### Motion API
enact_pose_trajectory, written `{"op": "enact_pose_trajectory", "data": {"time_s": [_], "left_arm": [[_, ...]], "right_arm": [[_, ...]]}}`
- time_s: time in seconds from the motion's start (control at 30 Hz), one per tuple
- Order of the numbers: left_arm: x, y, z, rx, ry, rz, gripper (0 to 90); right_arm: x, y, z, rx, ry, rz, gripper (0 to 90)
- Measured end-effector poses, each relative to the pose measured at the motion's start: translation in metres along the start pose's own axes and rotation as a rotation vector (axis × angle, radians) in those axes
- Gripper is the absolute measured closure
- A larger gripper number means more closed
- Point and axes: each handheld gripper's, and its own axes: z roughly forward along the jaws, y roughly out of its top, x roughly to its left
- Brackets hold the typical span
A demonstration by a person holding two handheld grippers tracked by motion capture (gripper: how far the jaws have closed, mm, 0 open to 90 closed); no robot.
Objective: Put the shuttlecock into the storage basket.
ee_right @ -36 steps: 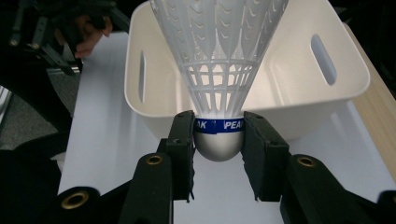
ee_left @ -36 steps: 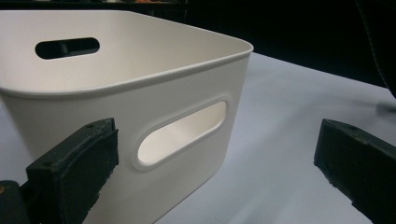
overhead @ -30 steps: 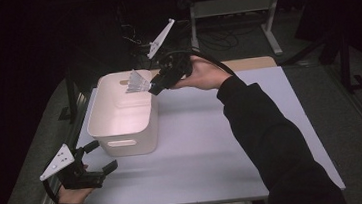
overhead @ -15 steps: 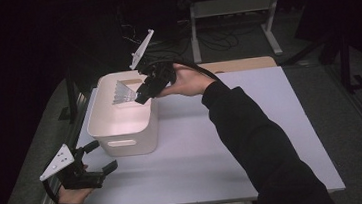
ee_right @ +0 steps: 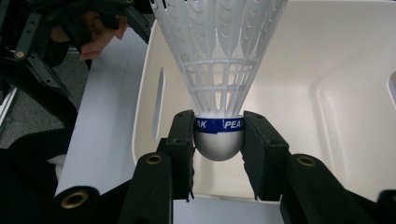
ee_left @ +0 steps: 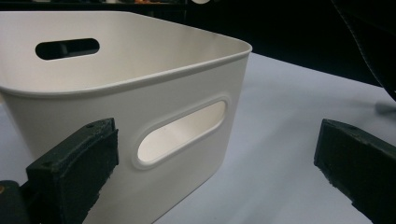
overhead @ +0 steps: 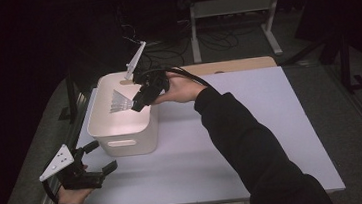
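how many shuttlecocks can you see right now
1. The shuttlecock is clamped by its cork base in the right gripper, held over the open white bin. The bin's visible floor looks bare, though part of it is hidden.

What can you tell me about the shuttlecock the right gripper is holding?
The shuttlecock has a white plastic-looking mesh skirt, a rounded grey-white base and a blue band with white letters reading "PEAK". The right gripper is shut on its base, one jaw on each side, at the band. It hangs over the open white bin, skirt pointing away from the gripper, touching nothing else.
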Motion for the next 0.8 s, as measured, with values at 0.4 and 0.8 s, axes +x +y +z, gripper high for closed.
{"op": "enact_pose_trajectory", "data": {"time_s": [0.4,0.8], "left_arm": [[0.0,0.0,-0.001,-0.002,0.003,0.001,0.0],[0.0,0.0,-0.001,0.002,0.002,0.004,0.0]], "right_arm": [[-0.005,-0.005,0.023,0.012,0.032,0.001,64.4],[-0.007,-0.007,0.038,0.044,0.052,-0.004,64.1]]}}
